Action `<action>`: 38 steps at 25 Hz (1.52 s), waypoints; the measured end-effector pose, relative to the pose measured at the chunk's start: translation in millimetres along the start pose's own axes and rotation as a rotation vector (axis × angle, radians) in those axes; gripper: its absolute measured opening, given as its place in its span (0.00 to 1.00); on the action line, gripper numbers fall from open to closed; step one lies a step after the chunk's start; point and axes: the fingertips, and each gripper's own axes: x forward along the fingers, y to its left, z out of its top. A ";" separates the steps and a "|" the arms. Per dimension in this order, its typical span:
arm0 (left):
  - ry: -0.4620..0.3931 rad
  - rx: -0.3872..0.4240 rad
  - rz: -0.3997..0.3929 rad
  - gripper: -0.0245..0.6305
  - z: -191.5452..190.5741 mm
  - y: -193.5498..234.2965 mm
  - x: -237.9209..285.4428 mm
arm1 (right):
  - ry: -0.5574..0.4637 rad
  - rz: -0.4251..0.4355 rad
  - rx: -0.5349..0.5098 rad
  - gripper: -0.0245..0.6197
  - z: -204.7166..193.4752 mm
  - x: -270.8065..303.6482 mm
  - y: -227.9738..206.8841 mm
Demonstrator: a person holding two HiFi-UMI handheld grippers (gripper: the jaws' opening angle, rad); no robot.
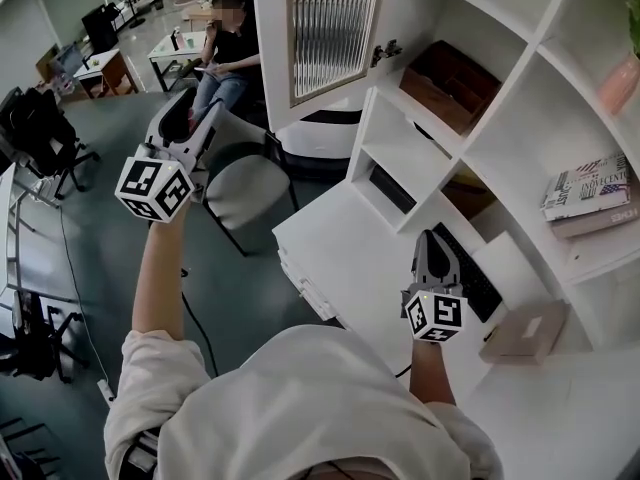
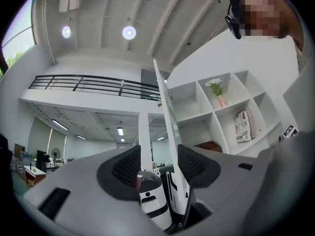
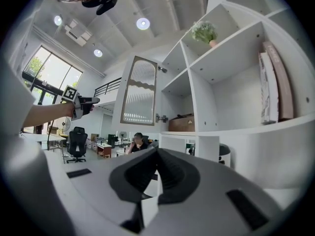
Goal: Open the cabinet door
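Cabinet door (image 1: 335,30) is already standing wide at upper centre, left claw (image 1: 207,120) is hovering spread and empty well left of it, right claw (image 1: 436,240) pinched together; likely best keeping clear of its edge.

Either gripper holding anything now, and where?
Nothing held: the left gripper has its jaws apart, away from the open cabinet door; the right gripper has its jaws together, empty.

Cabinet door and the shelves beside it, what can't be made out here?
- Cabinet door handle: none shows; left gripper view sees the door edge-on.
- Pink vase: head view, cut by the right edge.
- Books: head view, titles too small.
- Wooden box: head view, contents in shadow.
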 end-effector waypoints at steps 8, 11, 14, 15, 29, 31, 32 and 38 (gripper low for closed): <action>0.060 -0.001 0.030 0.40 -35.7 -29.0 -28.1 | -0.006 0.026 -0.006 0.05 3.6 1.7 11.3; 0.087 0.006 0.023 0.40 -48.8 -46.4 -36.8 | -0.006 0.035 -0.004 0.05 3.4 1.9 14.1; 0.110 0.011 0.025 0.40 -60.5 -60.0 -43.8 | -0.007 0.039 -0.002 0.05 3.2 2.4 14.6; 0.118 0.010 0.030 0.40 -64.7 -62.7 -46.0 | -0.008 0.040 -0.002 0.04 3.1 2.3 14.5; 0.192 -0.005 0.071 0.38 -109.8 -96.3 -81.1 | -0.010 0.058 -0.001 0.04 4.5 2.1 16.8; 0.203 -0.020 0.069 0.37 -116.5 -103.8 -86.5 | -0.010 0.061 -0.003 0.04 4.6 2.0 17.0; 0.208 -0.027 0.067 0.37 -119.8 -107.2 -88.6 | -0.010 0.062 -0.004 0.04 4.5 2.0 16.9; 0.227 -0.048 0.055 0.35 -132.8 -125.5 -97.3 | -0.007 0.070 -0.009 0.05 3.0 0.6 17.7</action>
